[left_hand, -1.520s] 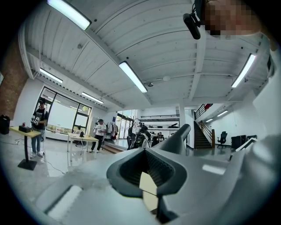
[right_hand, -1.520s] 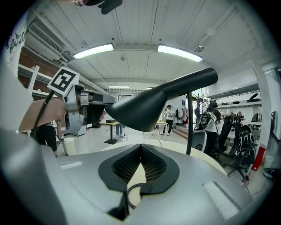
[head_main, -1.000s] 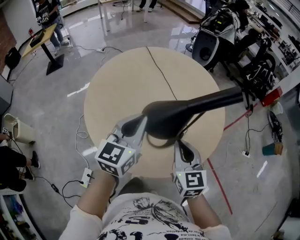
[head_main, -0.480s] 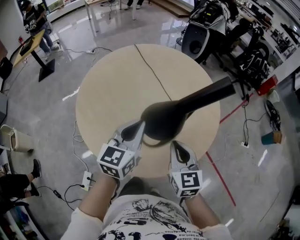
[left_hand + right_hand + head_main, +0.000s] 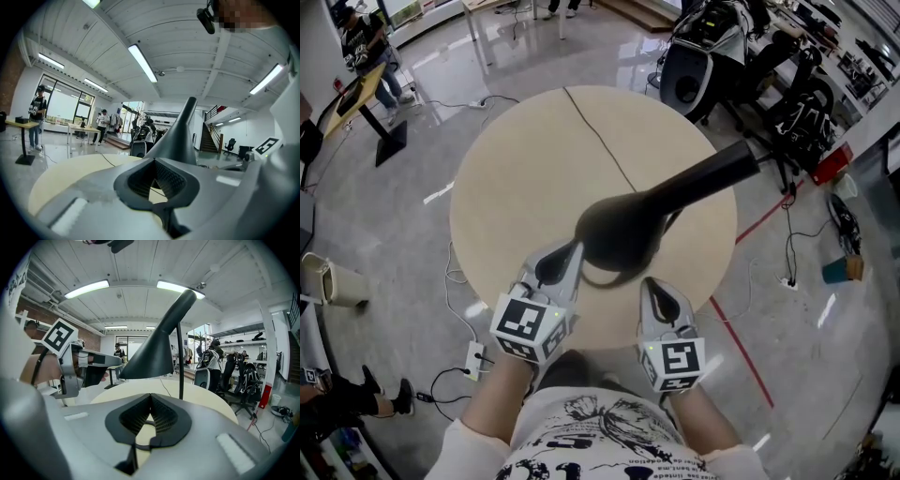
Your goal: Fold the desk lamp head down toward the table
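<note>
the left gripper is pictured just left of the lamp head, its jaws pressed together with nothing between them. from the right gripper view its tip is shown level with the lamp head's lower rim, touching it or only just short of it; which of the two cannot be told.

the lamp head itself is seen hanging over the near part of the round table, which lies well below it. its dark neck is run up and away to the right, and a thin upright stem is planted on the table behind it. compared with a second ago, the lamp head's outline in the head view is drawn in from a long oval to a rounder shape, and the neck is shortened in the picture. some of that may be put down to the head camera, which has itself been shifted.

the right gripper is placed just right of the lamp head and lower, its jaws likewise closed on nothing, the lamp head being looked up at from underneath. both grippers are kept on the same flanks as before.

the fold is judged to be under way but far from finished: the lamp head's mouth is only slanted downward, and a wide gap to the table is left to be closed.
</note>
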The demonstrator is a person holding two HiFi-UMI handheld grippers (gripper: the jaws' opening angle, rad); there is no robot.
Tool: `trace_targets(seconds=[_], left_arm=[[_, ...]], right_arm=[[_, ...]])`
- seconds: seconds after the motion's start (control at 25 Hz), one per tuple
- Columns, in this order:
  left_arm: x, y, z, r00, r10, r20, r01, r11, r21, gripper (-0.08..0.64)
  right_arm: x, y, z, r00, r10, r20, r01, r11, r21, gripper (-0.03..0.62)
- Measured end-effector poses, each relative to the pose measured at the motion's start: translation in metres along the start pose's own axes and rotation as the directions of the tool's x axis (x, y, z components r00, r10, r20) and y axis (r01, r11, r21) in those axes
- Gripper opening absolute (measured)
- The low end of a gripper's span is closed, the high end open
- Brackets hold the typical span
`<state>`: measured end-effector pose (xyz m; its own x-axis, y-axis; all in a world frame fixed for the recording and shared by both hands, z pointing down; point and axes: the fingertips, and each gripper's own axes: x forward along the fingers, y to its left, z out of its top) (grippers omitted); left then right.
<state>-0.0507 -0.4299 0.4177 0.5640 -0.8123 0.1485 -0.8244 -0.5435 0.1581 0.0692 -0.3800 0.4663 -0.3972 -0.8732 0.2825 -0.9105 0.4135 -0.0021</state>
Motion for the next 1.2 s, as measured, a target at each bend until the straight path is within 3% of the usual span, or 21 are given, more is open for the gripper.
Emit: trace_targets(seconds=[0.24,0.48,0.68,0.92,1.2], left_arm=[[-0.036,-0.04,0.02,0.997,0.021,0.072,-0.025,0.998,0.05,0.003],[-0.071,-0.078,-0.014,0.997,0.057,0.061,-0.056,0.998,-0.02,0.003],[-0.109,-0.109,-0.047,0.995,0.092,0.03,-0.091,0.996,-0.026,0.003],[-0.138,-0.145,-0.057,0.996,0.08,0.042,-0.08,0.997,0.008,0.003],[-0.175,-0.164,-0.054,0.993,0.06,0.104,-0.063,0.998,0.027,0.003]], right_arm=[[-0.024,0.005,0.012,0.998,0.029,0.063,-0.028,0.999,-0.018,0.009],[-0.06,0.012,0.015,0.99,0.083,0.112,-0.077,0.995,-0.058,0.009],[-0.102,0.028,0.017,0.98,0.105,0.171,-0.087,0.991,-0.106,0.009],[-0.133,0.037,-0.006,0.979,0.142,0.145,-0.13,0.987,-0.093,0.009],[-0.163,0.05,-0.024,0.986,0.117,0.122,-0.111,0.992,-0.056,0.009]])
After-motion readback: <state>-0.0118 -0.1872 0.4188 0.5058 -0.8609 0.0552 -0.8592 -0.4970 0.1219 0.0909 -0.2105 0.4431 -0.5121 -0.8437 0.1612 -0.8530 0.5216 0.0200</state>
